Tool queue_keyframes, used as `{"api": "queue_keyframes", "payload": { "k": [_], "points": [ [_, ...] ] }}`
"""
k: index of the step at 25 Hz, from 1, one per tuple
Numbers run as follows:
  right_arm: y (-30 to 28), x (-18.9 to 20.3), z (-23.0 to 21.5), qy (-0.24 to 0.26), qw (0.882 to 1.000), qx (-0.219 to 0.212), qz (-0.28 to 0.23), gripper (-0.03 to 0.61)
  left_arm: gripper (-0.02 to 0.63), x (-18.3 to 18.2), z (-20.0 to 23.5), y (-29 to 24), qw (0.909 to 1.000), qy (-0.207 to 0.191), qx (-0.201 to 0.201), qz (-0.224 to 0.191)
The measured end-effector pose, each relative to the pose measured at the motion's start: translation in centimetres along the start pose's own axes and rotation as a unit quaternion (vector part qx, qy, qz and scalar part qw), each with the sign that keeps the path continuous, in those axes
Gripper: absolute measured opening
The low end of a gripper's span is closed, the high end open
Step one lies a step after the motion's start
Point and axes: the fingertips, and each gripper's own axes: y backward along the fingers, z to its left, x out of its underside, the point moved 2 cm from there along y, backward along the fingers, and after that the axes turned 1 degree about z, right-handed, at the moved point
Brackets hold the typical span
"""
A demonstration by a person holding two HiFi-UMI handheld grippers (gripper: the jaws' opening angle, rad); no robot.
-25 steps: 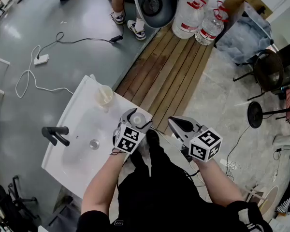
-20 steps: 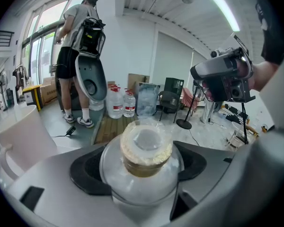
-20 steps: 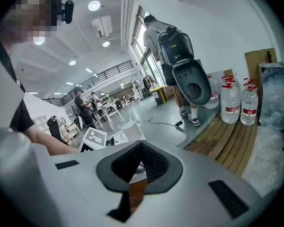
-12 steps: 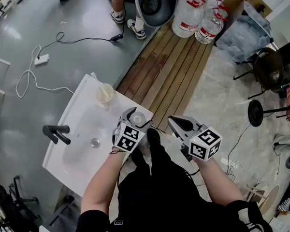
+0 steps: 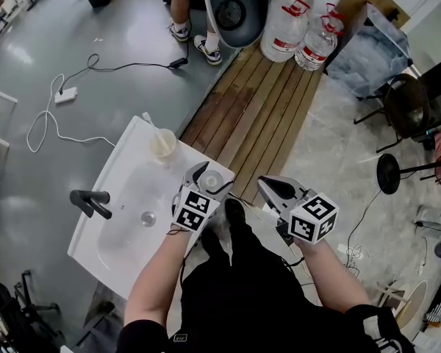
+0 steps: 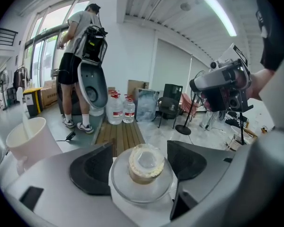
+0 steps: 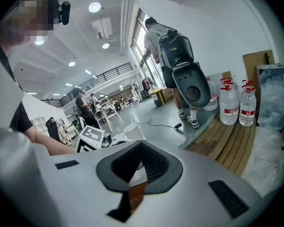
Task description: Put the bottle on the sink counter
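Observation:
A clear bottle [image 5: 211, 180] with a pale cap stands upright at the right rim of the white sink counter [image 5: 125, 164]. My left gripper [image 5: 209, 178] is shut on the bottle, one finger on each side of it. In the left gripper view the bottle [image 6: 143, 167] fills the gap between the dark pads [image 6: 92, 169] of the left gripper [image 6: 141, 163]. My right gripper [image 5: 270, 189] hovers to the right of the counter, over the floor, shut and holding nothing. The right gripper view shows the right gripper [image 7: 137, 167] with its pads together.
A white cup [image 5: 162, 144] stands at the counter's far corner. A black faucet [image 5: 90, 201] and a drain [image 5: 148, 218] mark the basin. Beyond lie wooden decking [image 5: 257, 101], large water jugs [image 5: 287, 20], a person's legs [image 5: 182, 13] and a floor cable [image 5: 51, 116].
The head view has shifted slightly, so the sink sits a little further right and lower in the picture. Both grippers and the bottle keep their places.

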Motion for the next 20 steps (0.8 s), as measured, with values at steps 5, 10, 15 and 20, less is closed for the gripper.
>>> {"api": "queue_keyframes", "payload": {
  "k": [5,10,15,20],
  "points": [
    [0.5,-1.1,1.2,0.011,1.000,-0.002,-0.010,0.014,0.341,-1.5,-0.3,2.2,0.9997,0.004,0.003,-0.023],
    [0.7,-2.0,3.0,0.020,1.000,-0.004,-0.022,0.014,0.339,-3.2,0.2,5.4,0.9974,0.017,-0.014,-0.069],
    [1.2,-2.3,5.5,0.031,0.999,-0.005,-0.033,0.014,0.151,-4.7,0.1,10.1,0.9925,0.009,-0.041,-0.115],
    [2.6,-1.9,7.2,0.034,0.999,0.005,-0.042,0.015,0.065,-5.8,-0.9,14.7,0.9864,-0.016,-0.063,-0.151]
  ]
}}
